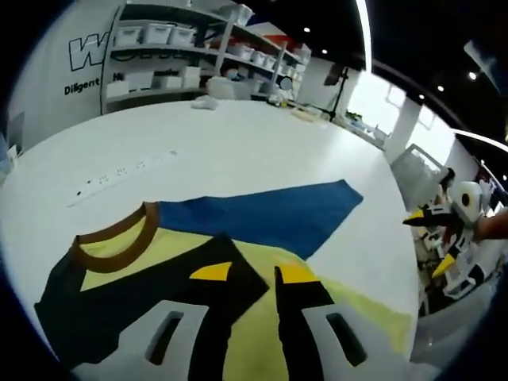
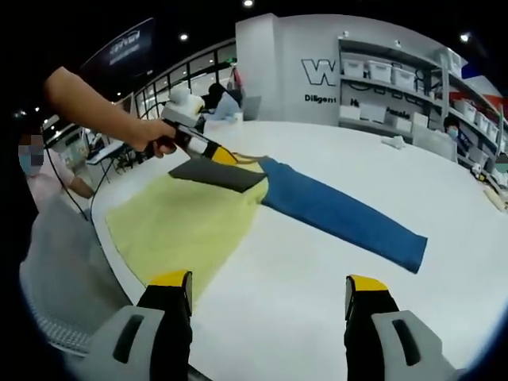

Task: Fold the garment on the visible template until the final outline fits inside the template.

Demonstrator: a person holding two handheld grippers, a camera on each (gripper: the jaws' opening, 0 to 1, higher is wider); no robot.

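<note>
The T-shirt [image 1: 262,317] lies flat on the white table [image 1: 238,151], filling the lower half of the left gripper view: yellow body, brown collar [image 1: 119,238] at lower left, black sleeve [image 1: 103,305], blue sleeve [image 1: 270,214] reaching toward centre right. The left gripper [image 1: 254,274] hangs low over the black sleeve, jaws narrow; whether they pinch cloth I cannot tell, though it looks placed to fold that sleeve inward. The right gripper [image 2: 270,287] waits wide open at the bottom of its view, over bare table.
</note>
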